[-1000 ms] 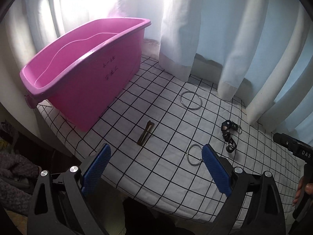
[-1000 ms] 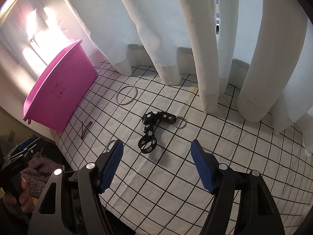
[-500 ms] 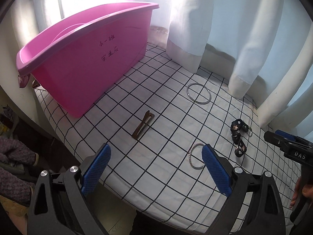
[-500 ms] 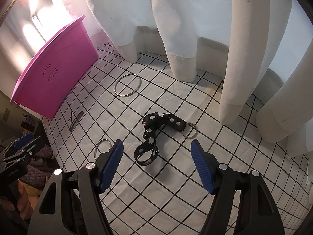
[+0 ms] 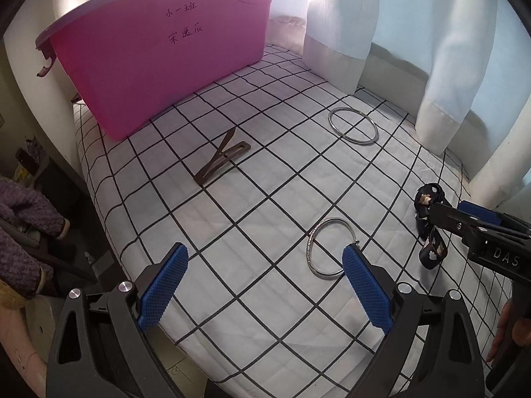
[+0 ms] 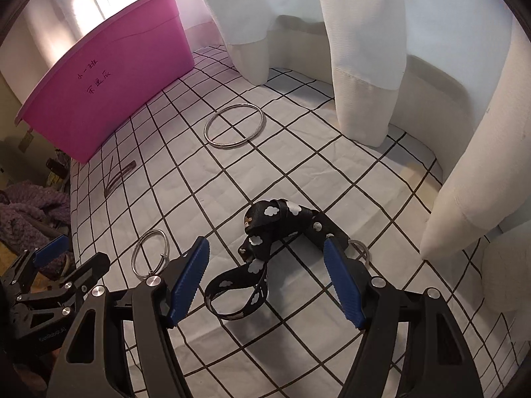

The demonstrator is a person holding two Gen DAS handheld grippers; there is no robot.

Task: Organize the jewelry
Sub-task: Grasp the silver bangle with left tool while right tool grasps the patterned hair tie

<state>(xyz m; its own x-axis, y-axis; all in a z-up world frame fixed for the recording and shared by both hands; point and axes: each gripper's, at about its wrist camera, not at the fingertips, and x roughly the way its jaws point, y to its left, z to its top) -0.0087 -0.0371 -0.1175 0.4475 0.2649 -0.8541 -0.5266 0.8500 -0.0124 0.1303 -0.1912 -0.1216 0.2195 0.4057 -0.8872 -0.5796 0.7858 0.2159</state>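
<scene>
A pink bin (image 5: 159, 59) stands at the far left of a checked cloth (image 5: 265, 185). On the cloth lie a brown hair clip (image 5: 221, 162), a large silver ring (image 5: 352, 126), a small silver bangle (image 5: 327, 247) and a black cloud-print strap (image 6: 265, 242). My left gripper (image 5: 262, 285) is open, low over the cloth, its right finger beside the small bangle. My right gripper (image 6: 265, 282) is open and straddles the strap just above it. The right gripper (image 5: 478, 229) also shows in the left wrist view over the strap (image 5: 428, 225).
White curtains (image 6: 365, 49) hang along the back and right, resting on the cloth. The cloth's front edge (image 5: 139, 265) drops off at the lower left, with purple clothing (image 5: 23, 232) beyond it. The bin (image 6: 103, 79), ring (image 6: 234, 126), bangle (image 6: 149, 253) and clip (image 6: 117, 175) show in the right wrist view.
Both grippers have moved forward and down toward the cloth. The left one now sits by the small bangle; the right one now straddles the black strap. Both stay open.
</scene>
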